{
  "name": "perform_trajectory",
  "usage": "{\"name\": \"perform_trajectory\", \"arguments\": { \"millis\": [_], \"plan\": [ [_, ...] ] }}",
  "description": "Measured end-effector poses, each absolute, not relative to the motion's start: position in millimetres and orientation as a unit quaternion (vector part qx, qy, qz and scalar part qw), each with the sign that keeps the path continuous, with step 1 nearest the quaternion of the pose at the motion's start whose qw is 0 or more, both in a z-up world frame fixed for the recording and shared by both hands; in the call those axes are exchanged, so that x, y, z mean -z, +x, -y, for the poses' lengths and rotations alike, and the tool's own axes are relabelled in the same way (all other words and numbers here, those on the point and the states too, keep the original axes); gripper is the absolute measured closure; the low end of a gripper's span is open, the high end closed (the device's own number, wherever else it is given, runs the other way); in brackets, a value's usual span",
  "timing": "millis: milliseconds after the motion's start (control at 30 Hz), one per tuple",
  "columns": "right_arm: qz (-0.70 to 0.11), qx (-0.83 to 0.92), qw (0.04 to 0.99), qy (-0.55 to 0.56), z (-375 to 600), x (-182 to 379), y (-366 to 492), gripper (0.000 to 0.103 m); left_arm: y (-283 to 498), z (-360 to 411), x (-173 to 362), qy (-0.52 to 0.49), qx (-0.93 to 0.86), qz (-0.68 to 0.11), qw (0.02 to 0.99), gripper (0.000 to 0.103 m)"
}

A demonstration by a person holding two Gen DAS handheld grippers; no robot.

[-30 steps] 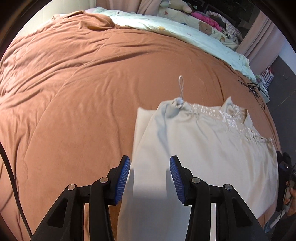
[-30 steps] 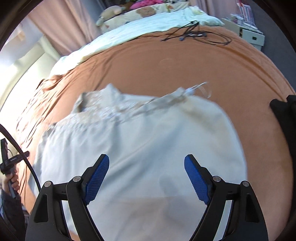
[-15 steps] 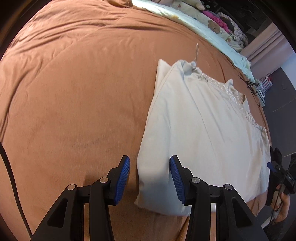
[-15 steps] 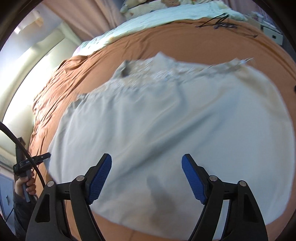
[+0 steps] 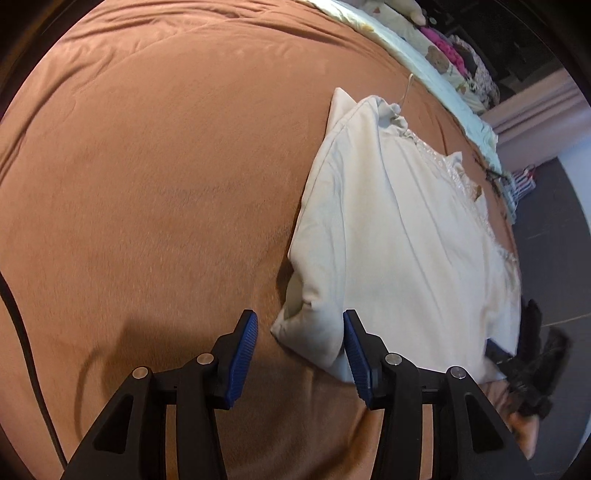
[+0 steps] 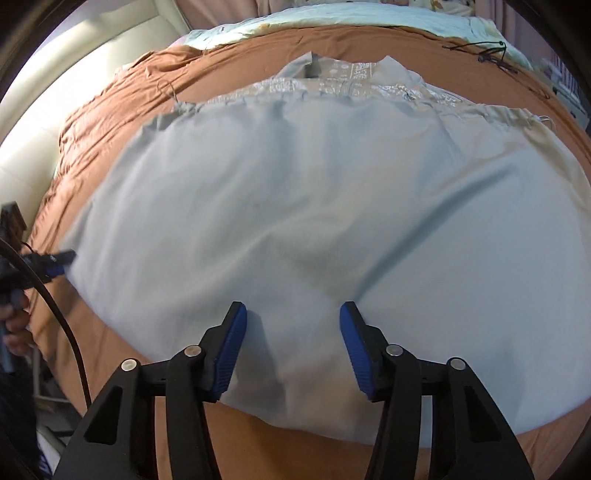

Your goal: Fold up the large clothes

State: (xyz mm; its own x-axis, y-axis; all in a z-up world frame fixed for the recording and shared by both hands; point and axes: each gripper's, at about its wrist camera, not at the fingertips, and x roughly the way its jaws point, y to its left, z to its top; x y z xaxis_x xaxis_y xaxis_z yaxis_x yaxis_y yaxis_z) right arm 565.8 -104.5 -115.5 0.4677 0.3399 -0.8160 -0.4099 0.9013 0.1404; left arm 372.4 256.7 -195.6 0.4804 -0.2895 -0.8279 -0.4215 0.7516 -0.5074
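A large cream garment (image 5: 399, 229) lies flat and partly folded on a brown bedspread (image 5: 147, 184), with a lace band and a drawstring at its far end. My left gripper (image 5: 300, 341) is open, its blue pads either side of the garment's near corner. In the right wrist view the garment (image 6: 332, 192) fills the middle. My right gripper (image 6: 290, 339) is open, with the near hem of the cloth between its pads. The left gripper also shows at the left edge of the right wrist view (image 6: 51, 264).
A pale green quilt (image 6: 351, 20) and soft toys (image 5: 439, 55) lie along the far side of the bed. Black cables (image 6: 487, 53) rest on the bedspread near them. A cream headboard (image 6: 74, 74) stands on the left. Dark floor (image 5: 554, 240) lies beyond the bed edge.
Both grippers have moved back toward the garment's near edge and lower. The right gripper's jaws have narrowed from wide open. The left gripper now straddles the garment's corner.
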Motion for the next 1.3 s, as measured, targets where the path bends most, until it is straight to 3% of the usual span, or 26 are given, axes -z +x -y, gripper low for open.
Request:
{"name": "perform_trajectory", "arguments": {
  "millis": [333, 600, 900, 1300],
  "plan": [
    [-0.466, -0.215, 0.858, -0.012, 106.5, 117.4, 566.4, 0.056, 353.9, -258.3, 213.8, -0.464, -0.008, -0.479, 0.745, 0.054],
    [-0.479, -0.207, 0.853, 0.013, 102.6, 111.1, 599.1, 0.072, 357.9, -261.8, 217.5, -0.503, -0.021, -0.447, 0.74, 0.054],
    [-0.476, -0.175, 0.861, -0.029, 75.0, 107.4, 652.4, 0.088, 346.5, -257.0, 211.1, -0.495, -0.032, -0.441, 0.748, 0.054],
    [-0.483, -0.175, 0.858, -0.024, 53.1, 107.7, 732.5, 0.09, 340.2, -253.2, 213.8, -0.512, -0.063, -0.419, 0.747, 0.054]
  ]
}}
